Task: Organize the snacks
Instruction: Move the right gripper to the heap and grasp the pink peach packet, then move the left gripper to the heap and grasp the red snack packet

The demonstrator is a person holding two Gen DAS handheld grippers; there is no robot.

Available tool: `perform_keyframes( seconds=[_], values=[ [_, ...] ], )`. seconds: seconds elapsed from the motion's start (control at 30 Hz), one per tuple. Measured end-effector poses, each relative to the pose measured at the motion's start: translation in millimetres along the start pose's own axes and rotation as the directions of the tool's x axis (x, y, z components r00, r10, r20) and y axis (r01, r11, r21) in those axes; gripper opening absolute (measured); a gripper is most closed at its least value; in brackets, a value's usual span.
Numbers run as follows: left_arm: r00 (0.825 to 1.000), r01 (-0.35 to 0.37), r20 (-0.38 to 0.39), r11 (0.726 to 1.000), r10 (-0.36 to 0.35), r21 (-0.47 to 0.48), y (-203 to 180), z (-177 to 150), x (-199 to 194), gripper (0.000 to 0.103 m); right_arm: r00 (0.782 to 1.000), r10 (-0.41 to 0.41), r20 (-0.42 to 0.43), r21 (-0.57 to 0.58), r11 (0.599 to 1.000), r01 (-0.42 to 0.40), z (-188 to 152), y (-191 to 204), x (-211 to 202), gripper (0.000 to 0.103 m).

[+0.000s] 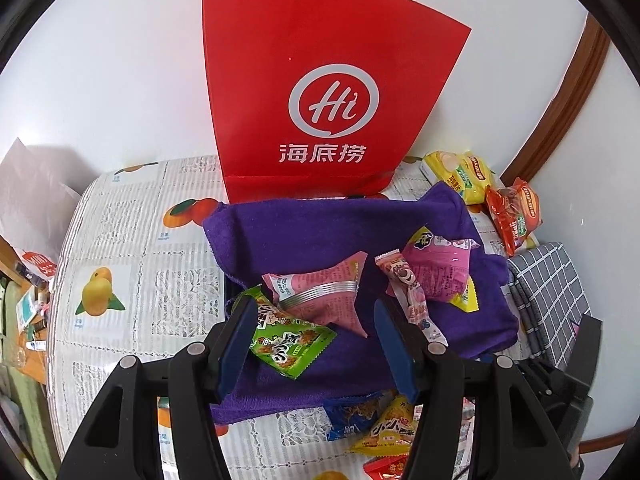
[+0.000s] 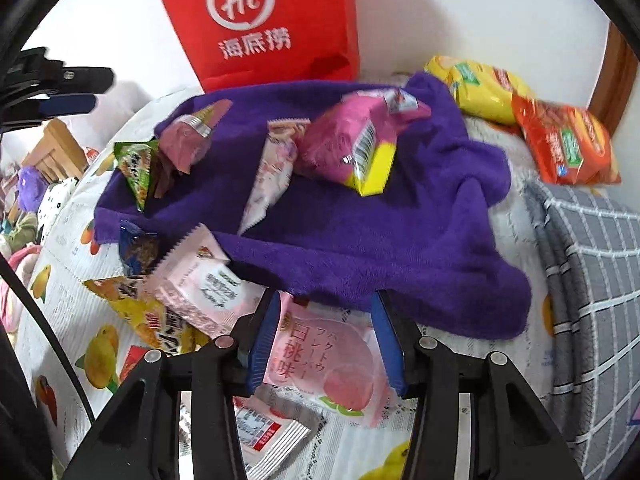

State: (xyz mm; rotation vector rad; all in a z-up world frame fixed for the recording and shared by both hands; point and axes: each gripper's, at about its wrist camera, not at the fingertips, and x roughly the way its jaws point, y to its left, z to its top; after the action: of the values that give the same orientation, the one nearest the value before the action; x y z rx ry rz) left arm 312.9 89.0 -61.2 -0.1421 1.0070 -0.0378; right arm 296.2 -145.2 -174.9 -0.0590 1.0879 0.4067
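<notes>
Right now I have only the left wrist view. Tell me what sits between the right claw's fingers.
Observer: A pink peach-print packet lies flat between the fingers of the right claw. I cannot tell whether the pads press on it.
Operator: Say what it rests on.
Observer: It rests on the fruit-print tablecloth, with its far end at the near edge of the purple towel.
Operator: Name anything else close to that claw.
Observer: A white sachet with a red label lies on the same cloth, nearer the camera than the packet.
</notes>
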Motion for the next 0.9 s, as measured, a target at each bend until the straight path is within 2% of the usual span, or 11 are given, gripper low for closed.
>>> perform_keyframes(
  seconds=[0.37, 0.53, 0.77, 0.9],
  values=[
    [1.000, 0.019, 0.012, 1.000, -0.019, 0.003, -1, -1, -9, 0.058, 0.996, 0.045, -0.074, 0.052, 0.998, -0.041, -34, -16, -15, 0.048],
    [1.000, 0.021, 0.016, 1.000, -0.021, 0.016, -6, -2, -11, 0.058, 0.997, 0.026, -0.068, 0.009, 1.000, -0.025, -47, -12, -29, 0.052],
    [0.999, 0.037, 0.007, 0.999, -0.037, 0.026, -11, -4, -10, 0.058, 0.994, -0.101, -0.050, -0.094, 0.991, 0.096, -70, 5, -25, 0.052],
    [1.000, 0.028, 0.004, 0.999, -0.028, 0.030, -14, -4, -7, 0.058, 0.991, -0.132, 0.010, -0.101, 0.986, 0.132, -71, 10, -24, 0.052]
  ],
)
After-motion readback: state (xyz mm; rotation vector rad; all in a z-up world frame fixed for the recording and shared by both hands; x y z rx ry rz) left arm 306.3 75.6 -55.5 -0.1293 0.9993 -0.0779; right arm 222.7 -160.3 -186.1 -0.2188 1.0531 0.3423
